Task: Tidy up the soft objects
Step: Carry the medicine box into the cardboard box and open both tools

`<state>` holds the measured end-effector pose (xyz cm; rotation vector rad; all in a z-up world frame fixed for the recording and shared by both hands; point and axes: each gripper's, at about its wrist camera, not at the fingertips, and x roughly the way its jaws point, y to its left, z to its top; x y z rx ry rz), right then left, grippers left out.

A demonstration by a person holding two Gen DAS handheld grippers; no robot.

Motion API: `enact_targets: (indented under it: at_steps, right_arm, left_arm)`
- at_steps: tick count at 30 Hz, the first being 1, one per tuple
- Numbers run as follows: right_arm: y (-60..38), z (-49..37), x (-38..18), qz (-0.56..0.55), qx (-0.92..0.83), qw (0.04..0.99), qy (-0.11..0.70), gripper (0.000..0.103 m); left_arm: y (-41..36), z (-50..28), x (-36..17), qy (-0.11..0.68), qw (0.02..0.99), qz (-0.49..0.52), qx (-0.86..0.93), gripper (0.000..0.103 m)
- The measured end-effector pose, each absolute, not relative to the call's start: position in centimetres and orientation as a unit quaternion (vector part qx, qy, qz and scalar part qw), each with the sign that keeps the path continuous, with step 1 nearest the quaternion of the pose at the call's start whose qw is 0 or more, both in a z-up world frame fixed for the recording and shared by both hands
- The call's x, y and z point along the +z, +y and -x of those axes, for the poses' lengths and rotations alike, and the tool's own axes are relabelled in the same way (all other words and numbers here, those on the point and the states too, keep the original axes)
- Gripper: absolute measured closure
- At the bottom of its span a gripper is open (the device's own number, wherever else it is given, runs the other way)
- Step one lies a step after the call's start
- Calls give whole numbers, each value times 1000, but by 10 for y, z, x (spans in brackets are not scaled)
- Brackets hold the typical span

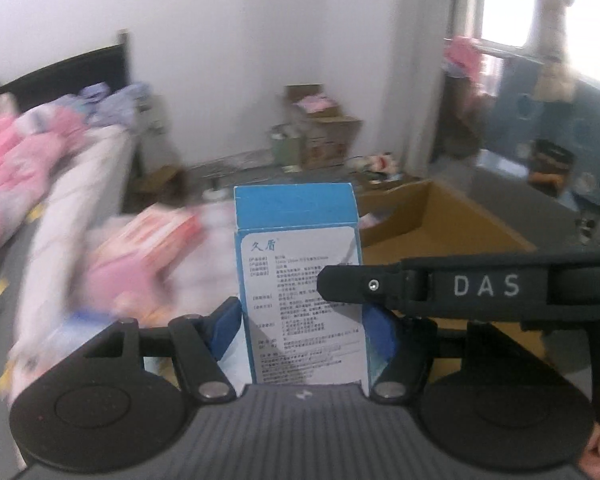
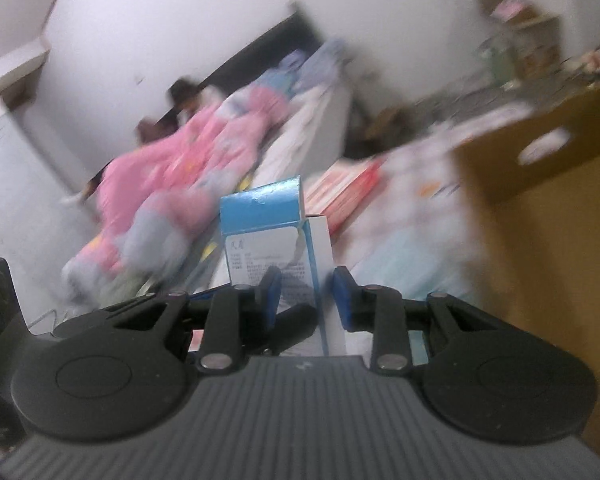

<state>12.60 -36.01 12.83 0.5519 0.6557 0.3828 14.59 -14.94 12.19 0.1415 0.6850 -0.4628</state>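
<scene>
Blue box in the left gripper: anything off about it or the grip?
The blue box sits squarely in the left gripper, but the right gripper crowds in, one finger crossing its label. Its top flap looks scuffed. Both views are motion-blurred.

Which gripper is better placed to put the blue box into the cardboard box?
Probably left: the left gripper already clamps the blue box, with the cardboard box just beyond. The right gripper looks open.
</scene>
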Motion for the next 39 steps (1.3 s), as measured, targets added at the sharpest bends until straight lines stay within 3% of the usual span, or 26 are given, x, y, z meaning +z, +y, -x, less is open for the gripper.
enact_targets:
  at_steps: [8, 18, 26, 31, 39]
  right_arm:
    - [-484, -221, 117, -288, 111, 874, 375, 71]
    - [-530, -341, 24, -307, 103, 811, 487, 71]
    - [-530, -360, -30, -347, 95, 784, 505, 71]
    - [-529, -358, -34, -333, 83, 792, 505, 71]
    - [-511, -369, -79, -314, 59, 754, 574, 71]
  left_arm:
    - [-262, -261, 108, 405, 869, -68, -274, 34]
    - [-319, -341, 33, 499, 822, -112, -250, 33]
    - [-321, -349, 19, 504, 819, -121, -247, 33]
    - [-309, -342, 38, 485, 831, -109, -249, 33]
    - [-268, -334, 70, 461, 849, -64, -250, 31]
